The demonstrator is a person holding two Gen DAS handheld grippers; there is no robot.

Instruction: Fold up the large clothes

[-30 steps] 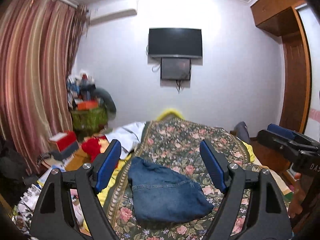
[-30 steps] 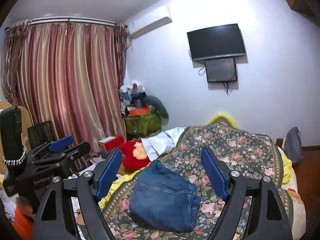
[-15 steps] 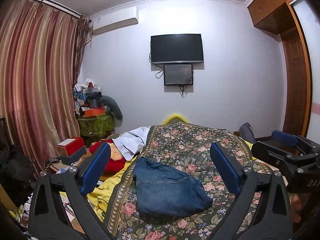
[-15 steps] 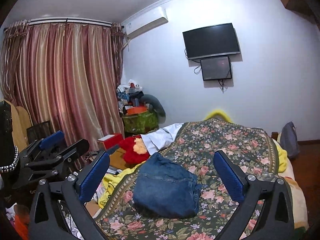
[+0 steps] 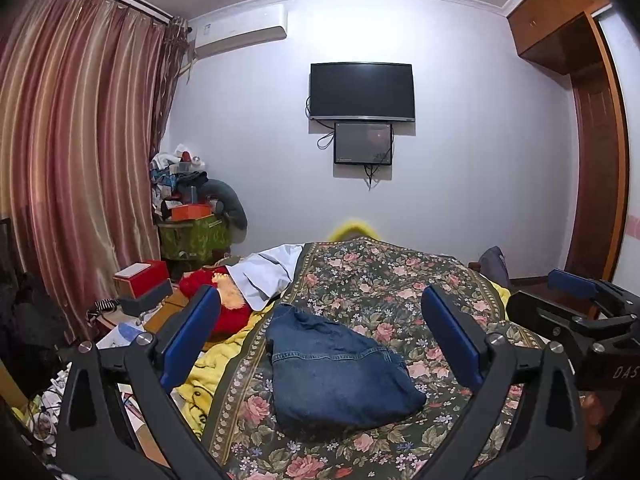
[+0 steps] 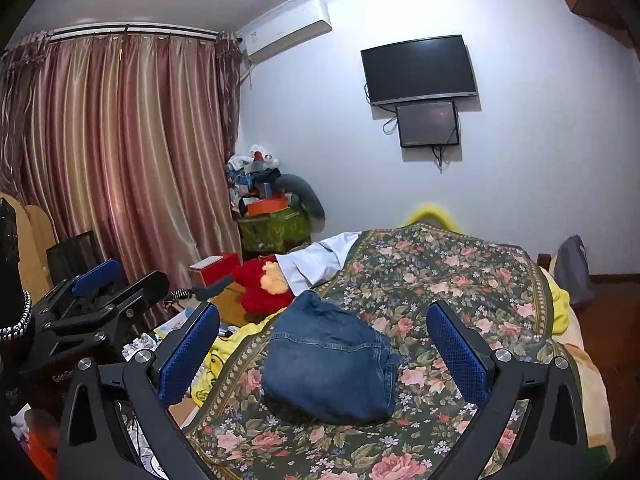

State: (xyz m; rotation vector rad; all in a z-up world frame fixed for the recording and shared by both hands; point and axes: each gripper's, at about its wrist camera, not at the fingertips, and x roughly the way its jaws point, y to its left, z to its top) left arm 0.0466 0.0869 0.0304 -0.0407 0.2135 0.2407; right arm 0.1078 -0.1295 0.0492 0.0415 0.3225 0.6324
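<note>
Two grippers sit in front of me, both spread wide and holding nothing. In my left wrist view the left gripper (image 5: 320, 340) has its blue pads (image 5: 190, 336) at 9 o'clock and 3 o'clock of the folded jeans (image 5: 336, 372), well clear of the cloth; its jaws have just been opening over the past second, with only air between them and the denim lying farther ahead on the bed. My right gripper (image 6: 324, 348) reads the same in its own view: released, jaws just lately widened, pads (image 6: 456, 354) flanking the bundle without touching it.

The jeans lie as a compact folded packet on the floral bedspread (image 5: 384, 280), near its left border, waistband seam facing the cameras. At 11 o'clock from the jeans a white garment (image 5: 268, 272) drapes over the bed's far left edge, and beside it, closer to 10 o'clock, is a red plush toy (image 5: 224, 300). A yellow blanket (image 5: 208, 368) shows under the bedspread at 8 o'clock.

At 12 o'clock on the far wall hangs a dark television (image 5: 362, 92) with a smaller screen (image 5: 363, 143) just below it. An air conditioner (image 5: 240, 30) is at 11 o'clock high up, striped curtains (image 5: 80, 160) fill 9 o'clock, and a wooden wardrobe (image 5: 592, 140) stands at 3 o'clock. The right gripper's body also shows at 4 o'clock in my left view.
</note>
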